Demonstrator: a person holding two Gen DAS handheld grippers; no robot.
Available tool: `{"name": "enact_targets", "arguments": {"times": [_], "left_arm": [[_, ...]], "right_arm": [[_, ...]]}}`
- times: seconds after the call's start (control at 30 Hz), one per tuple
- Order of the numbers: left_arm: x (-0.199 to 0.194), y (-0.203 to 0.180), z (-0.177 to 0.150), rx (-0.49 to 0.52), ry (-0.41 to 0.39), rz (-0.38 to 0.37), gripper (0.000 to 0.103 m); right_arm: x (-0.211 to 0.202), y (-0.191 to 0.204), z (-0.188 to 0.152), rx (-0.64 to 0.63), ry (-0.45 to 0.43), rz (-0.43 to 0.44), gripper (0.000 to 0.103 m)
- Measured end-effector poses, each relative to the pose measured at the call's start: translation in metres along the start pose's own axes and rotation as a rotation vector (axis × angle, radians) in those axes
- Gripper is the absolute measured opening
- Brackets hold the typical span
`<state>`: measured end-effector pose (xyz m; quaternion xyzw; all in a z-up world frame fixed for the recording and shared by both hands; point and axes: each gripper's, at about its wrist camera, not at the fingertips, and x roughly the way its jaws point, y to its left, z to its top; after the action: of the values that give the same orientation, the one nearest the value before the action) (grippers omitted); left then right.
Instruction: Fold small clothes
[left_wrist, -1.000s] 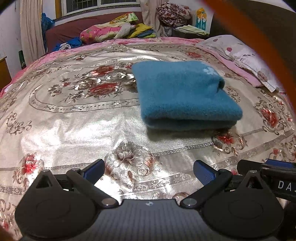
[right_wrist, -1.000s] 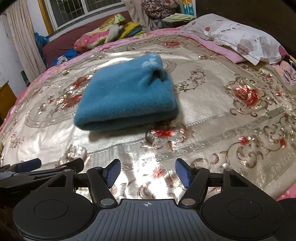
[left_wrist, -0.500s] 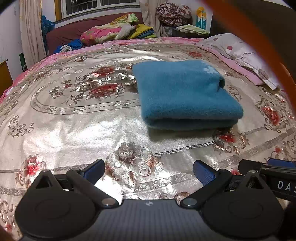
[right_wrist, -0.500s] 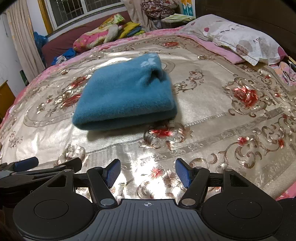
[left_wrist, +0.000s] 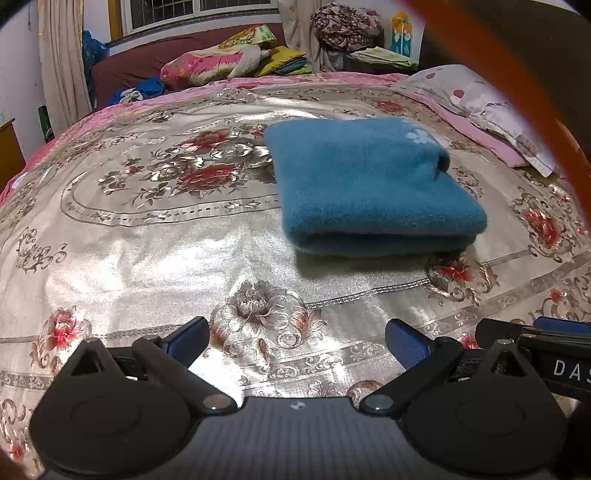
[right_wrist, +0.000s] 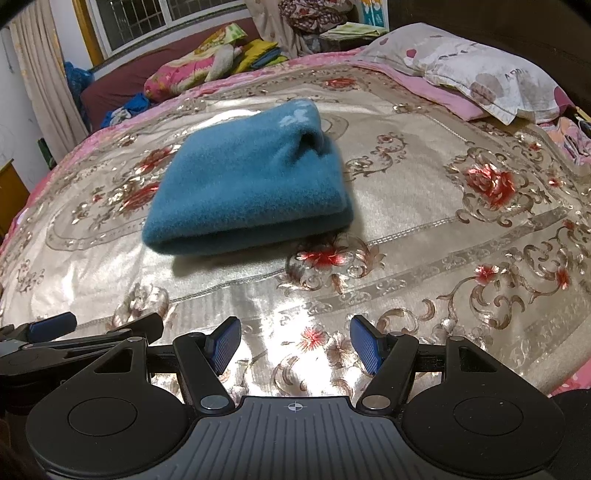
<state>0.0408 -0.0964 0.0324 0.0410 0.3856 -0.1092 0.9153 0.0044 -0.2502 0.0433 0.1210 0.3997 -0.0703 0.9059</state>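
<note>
Folded blue garment lies on the shiny floral bedspread, toward the middle of the bed, its rounded fold edge facing the cameras and a pale print near its far corner. It looks like fleece, though the fisheye softness makes the fabric hard to be sure of. Left gripper hovers over the near part of the bedspread with its blue-padded fingers spread wide and nothing between them. Right gripper sits just beside it, also spread apart and empty, well short of the garment. A patterned pillow rests at the right edge of the bed, and a heap of colourful bedding lies beyond the far side under the window.
</note>
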Motion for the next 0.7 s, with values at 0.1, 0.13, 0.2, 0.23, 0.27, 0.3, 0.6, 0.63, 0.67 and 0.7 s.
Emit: {"name": "enact_targets", "arguments": {"times": [0.1,0.13,0.2,0.23,0.27,0.3,0.6,0.63,0.67,0.7], "left_arm": [[0.0000,0.0004,0.0000,0.000,0.001,0.000,0.103],[0.0008,0.0001,-0.0009,0.000,0.002,0.000,0.103],[0.0009,0.0004,-0.0010,0.000,0.003,0.000,0.103],[0.0010,0.0002,-0.0011,0.000,0.004,-0.001,0.103],[0.0012,0.0000,-0.0015,-0.001,0.005,-0.001,0.103],[0.0014,0.0003,-0.0019,-0.001,0.006,-0.002,0.103],[0.0021,-0.0001,-0.0021,-0.003,0.010,-0.005,0.103],[0.0020,-0.0001,-0.0022,-0.003,0.009,-0.005,0.103],[0.0020,0.0000,-0.0023,-0.004,0.008,-0.005,0.103],[0.0022,0.0000,-0.0023,-0.005,0.009,-0.006,0.103]], "right_arm": [[0.0000,-0.0001,0.0000,-0.001,0.000,-0.001,0.066],[0.0001,-0.0003,0.0000,-0.001,0.000,-0.001,0.066],[0.0001,-0.0001,0.0001,0.000,0.000,0.000,0.066],[0.0001,-0.0001,0.0001,0.000,0.000,-0.001,0.066],[0.0001,-0.0003,0.0002,0.000,0.001,-0.001,0.066],[0.0001,-0.0001,-0.0002,0.001,0.002,-0.002,0.066],[0.0004,-0.0005,-0.0007,0.001,0.003,-0.003,0.066],[0.0004,-0.0005,-0.0007,0.001,0.003,-0.003,0.066],[0.0004,-0.0007,-0.0007,0.002,0.003,-0.003,0.066],[0.0003,-0.0005,-0.0007,0.002,0.003,-0.003,0.066]]}}
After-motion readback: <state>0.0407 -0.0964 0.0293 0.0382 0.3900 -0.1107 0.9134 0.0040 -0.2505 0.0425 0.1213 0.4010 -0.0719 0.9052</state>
